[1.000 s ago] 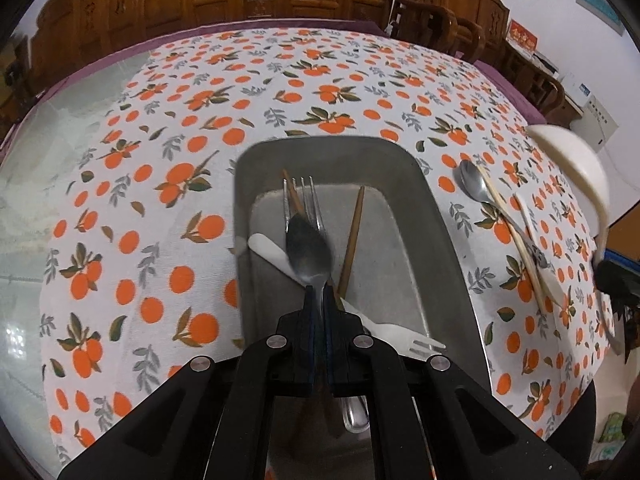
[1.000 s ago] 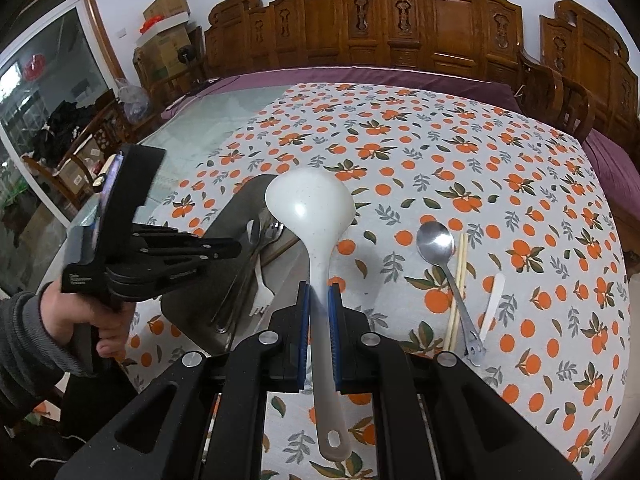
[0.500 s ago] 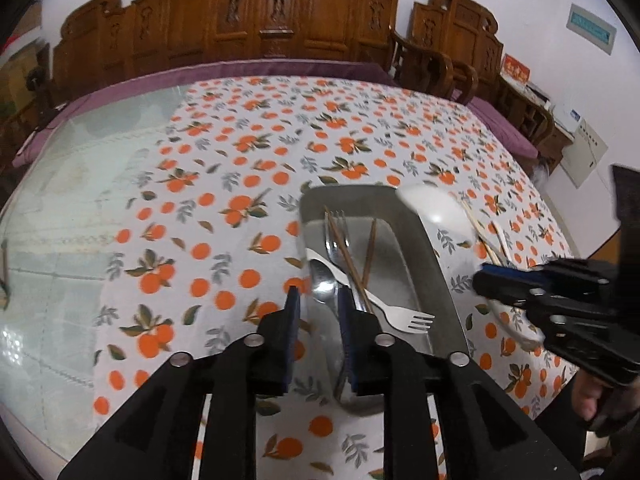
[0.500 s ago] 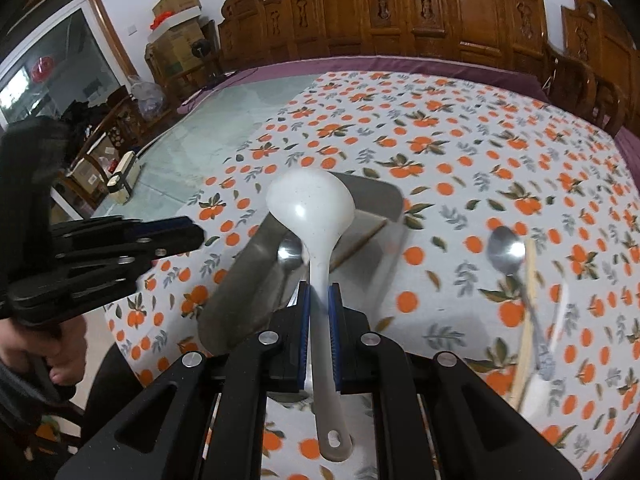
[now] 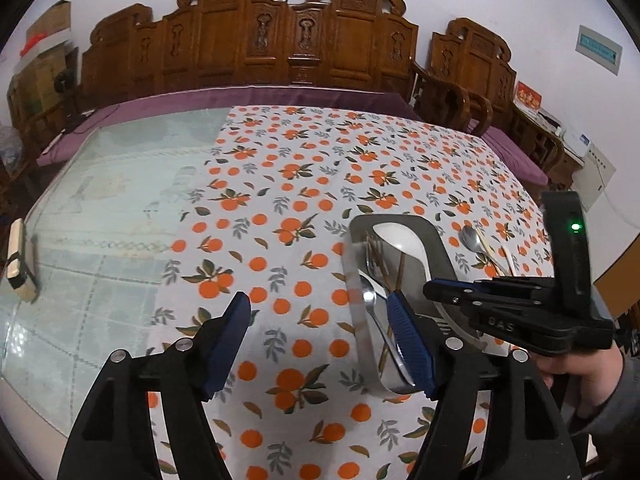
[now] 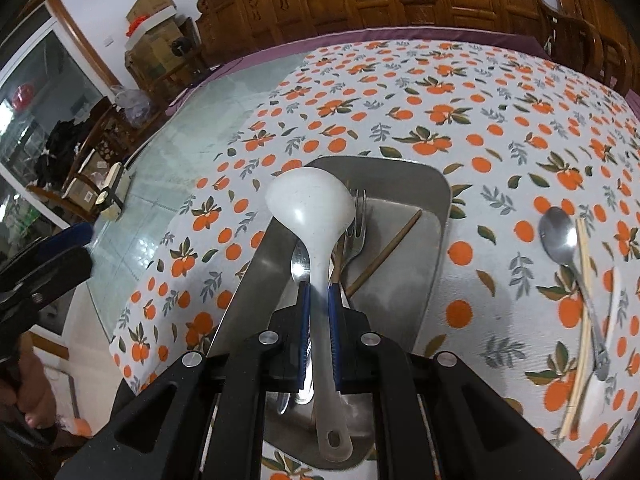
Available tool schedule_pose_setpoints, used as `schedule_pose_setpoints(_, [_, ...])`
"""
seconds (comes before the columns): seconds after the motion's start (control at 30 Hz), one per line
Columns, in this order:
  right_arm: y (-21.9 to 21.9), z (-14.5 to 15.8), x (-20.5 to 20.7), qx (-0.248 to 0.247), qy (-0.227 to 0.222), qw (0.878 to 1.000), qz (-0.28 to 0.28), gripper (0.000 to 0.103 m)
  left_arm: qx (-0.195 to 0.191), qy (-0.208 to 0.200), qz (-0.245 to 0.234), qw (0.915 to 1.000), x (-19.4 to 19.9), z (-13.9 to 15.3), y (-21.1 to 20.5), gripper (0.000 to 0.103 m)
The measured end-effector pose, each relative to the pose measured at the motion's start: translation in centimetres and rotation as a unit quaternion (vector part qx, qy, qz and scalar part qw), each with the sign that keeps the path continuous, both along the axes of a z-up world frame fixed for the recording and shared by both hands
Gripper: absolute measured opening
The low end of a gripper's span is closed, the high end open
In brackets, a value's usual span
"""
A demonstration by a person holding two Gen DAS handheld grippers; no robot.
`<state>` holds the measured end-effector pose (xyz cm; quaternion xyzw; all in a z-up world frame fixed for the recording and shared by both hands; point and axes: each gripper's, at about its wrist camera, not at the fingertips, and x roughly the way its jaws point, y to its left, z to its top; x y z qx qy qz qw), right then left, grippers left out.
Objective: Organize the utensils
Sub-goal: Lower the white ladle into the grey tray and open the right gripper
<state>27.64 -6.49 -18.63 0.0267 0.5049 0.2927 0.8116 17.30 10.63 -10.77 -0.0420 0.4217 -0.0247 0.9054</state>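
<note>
Right wrist view, nearest first: the right gripper (image 6: 318, 308) pinches the handle of a white plastic ladle (image 6: 316, 216) between its blue ribbed pads, the handle running straight out along the fingers so the ladle's long axis matches that of the metal tray (image 6: 436, 216) below it. The smooth, rounded bowl hangs over the tray's far left part, above a steel spoon (image 6: 299, 262), a steel fork (image 6: 356, 224) and thin brown chopsticks (image 6: 386, 254) that already lie inside. Lowering the ladle lengthwise into the tray looks like the coming move, and this hand is plainly the nearer one for it; the bowl sits close to the left rim, so a slight shift toward the tray's middle would likely help. The tray is dull brushed metal, rectangular with rounded corners, resting on a tablecloth (image 6: 460, 92) printed with oranges and leaves. To the tray's right, near the cloth's right edge, a second metal spoon (image 6: 558, 232), pale chopsticks (image 6: 586, 264) and a white flat utensil I cannot identify wait outside it. In the left wrist view, the left gripper (image 5: 320, 316) stands spread, its jaws having just been opening with nothing between them, over bare cloth just left of the tray. Beyond the cloth's far edge lie glass tabletop and carved wooden chairs (image 5: 296, 40).
</note>
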Motion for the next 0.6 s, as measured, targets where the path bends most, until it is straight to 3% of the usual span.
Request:
schedule_pose_setpoints(0.07, [0.4, -0.5, 0.2, -0.006, 0.002, 1.0, -0.001, 0.011, 0.004, -0.003, 0.005, 1.0, -0.2, 0.1, 0.3, 0.085])
schedule_pose_setpoints(0.1, [0.5, -0.7, 0.2, -0.011, 0.001, 1.0, -0.002, 0.011, 0.003, -0.007, 0.006, 1.0, -0.3, 0.1, 0.5, 0.086])
schedule_pose_setpoints(0.47, [0.1, -2.3, 1.7, -0.035, 0.011, 0.999, -0.027, 0.011, 0.008, -0.001, 0.01, 0.9999, -0.5, 0.1, 0.7, 0.089])
schedule_pose_setpoints(0.6, [0.5, -1.9, 1.5, -0.017, 0.009, 1.0, -0.015, 0.014, 0.009, -0.002, 0.012, 0.9999, -0.6, 0.2, 0.6, 0.089])
